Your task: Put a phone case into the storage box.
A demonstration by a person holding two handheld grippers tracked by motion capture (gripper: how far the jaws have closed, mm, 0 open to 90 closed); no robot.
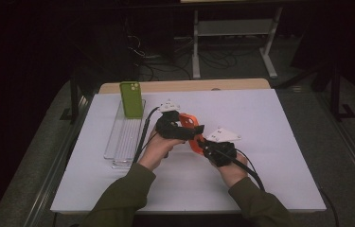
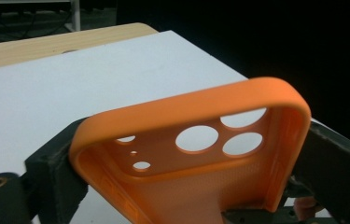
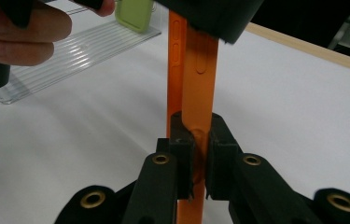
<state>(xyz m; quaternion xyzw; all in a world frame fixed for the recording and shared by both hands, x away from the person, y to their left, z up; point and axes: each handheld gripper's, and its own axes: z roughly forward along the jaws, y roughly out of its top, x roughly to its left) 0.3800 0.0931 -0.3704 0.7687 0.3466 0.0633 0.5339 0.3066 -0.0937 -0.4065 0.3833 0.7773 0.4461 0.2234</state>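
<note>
High view: orange phone case (image 1: 192, 131) held above the white bench (image 1: 260, 142), well right of the clear tray (image 1: 118, 142), between two grippers. Left gripper (image 1: 184, 130) at the case's upper end, on the tray side; right gripper (image 1: 203, 144) at its lower end, farther from the tray. Green phone case (image 1: 131, 98) upright at the tray's far end. Contact at the jaws too small to judge here, probably touching on both.

Left gripper view: orange phone case (image 2: 196, 149) set across between the two black jaws, inner side and camera cut-outs facing the lens. Left gripper (image 2: 189, 182) spread about as wide as the case, one pad on each long edge, gripping it across its width.

Right gripper view: orange phone case (image 3: 192, 70) seen edge-on and upright, tray (image 3: 70, 51) beyond it to the left with the green phone case (image 3: 135, 14) at its far end. Right gripper (image 3: 199, 154) nearly fully closed, pads pinching the thin wall of the case from both sides. Other gripper's black jaw over the top of the case.
</note>
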